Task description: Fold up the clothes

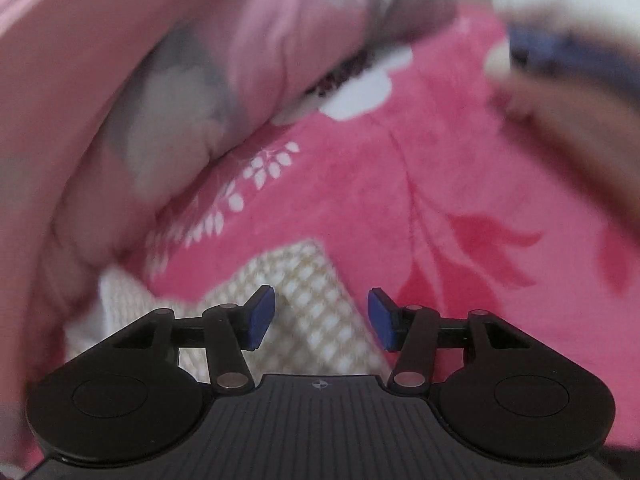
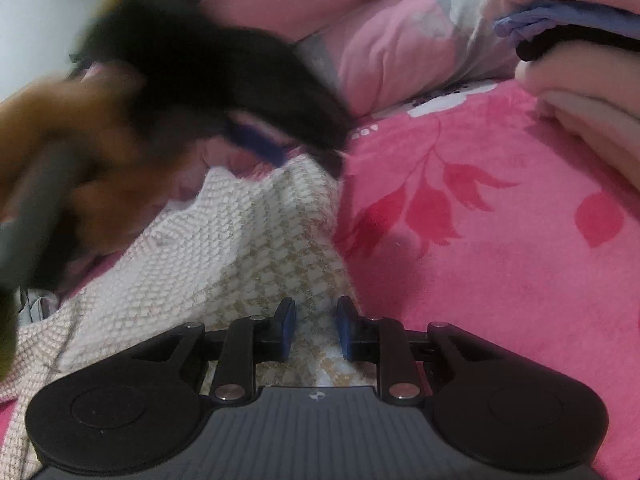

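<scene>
I have a cream, gold-flecked woven garment (image 2: 240, 248) lying partly folded on the pink floral blanket (image 2: 500, 260) of the bed, with a pink and grey quilt (image 2: 384, 52) bunched at the far side. My left hand-held gripper (image 1: 321, 318) hangs over a corner of that garment with its blue pads well apart and nothing pinched between them, so I read it as open; that view is smeared. My right hand-held gripper (image 2: 316, 330) sits low over the near edge of the cloth, its jaws narrow but with a visible gap showing fabric beneath; I judge it open rather than clamped. In the right view the other hand is only a dark, blurred shape above the garment's far corner. I take this as mid-fold, between grasps. Next I would need both grippers to pinch an edge cleanly, then carry it across squarely without dragging the blanket.
</scene>
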Demonstrator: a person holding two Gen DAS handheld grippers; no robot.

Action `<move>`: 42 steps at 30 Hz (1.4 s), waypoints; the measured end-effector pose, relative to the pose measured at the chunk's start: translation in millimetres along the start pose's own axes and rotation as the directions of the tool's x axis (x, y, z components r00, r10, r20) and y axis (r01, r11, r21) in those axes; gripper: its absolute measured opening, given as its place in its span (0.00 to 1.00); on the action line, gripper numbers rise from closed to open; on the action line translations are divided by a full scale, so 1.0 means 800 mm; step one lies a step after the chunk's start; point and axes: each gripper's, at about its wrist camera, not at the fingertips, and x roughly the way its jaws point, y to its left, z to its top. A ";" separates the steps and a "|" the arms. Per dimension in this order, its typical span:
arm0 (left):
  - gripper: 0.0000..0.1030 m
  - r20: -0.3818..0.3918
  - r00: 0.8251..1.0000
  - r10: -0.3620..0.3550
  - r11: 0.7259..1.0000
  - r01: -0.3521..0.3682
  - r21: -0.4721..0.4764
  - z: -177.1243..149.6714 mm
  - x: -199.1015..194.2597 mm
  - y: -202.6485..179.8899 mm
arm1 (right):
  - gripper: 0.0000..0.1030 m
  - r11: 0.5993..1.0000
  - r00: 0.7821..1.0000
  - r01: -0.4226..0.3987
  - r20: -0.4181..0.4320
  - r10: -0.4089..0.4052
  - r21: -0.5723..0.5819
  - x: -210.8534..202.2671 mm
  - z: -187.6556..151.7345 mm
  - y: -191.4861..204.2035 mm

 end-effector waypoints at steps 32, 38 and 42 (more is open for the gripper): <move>0.37 0.316 0.931 0.181 0.709 0.099 -0.698 -0.125 -0.183 0.340 | 0.30 0.997 0.998 -0.055 0.009 0.055 0.053 0.001 -0.003 -0.010; 0.42 0.169 0.848 0.502 0.622 -0.219 -0.752 -0.226 -0.374 0.468 | 0.30 0.995 0.998 -0.068 0.010 0.067 0.076 0.000 -0.003 -0.014; 0.51 0.046 0.793 0.608 0.568 -0.393 -0.723 -0.282 -0.449 0.505 | 0.30 0.994 0.997 -0.073 0.011 0.072 0.086 0.000 -0.003 -0.015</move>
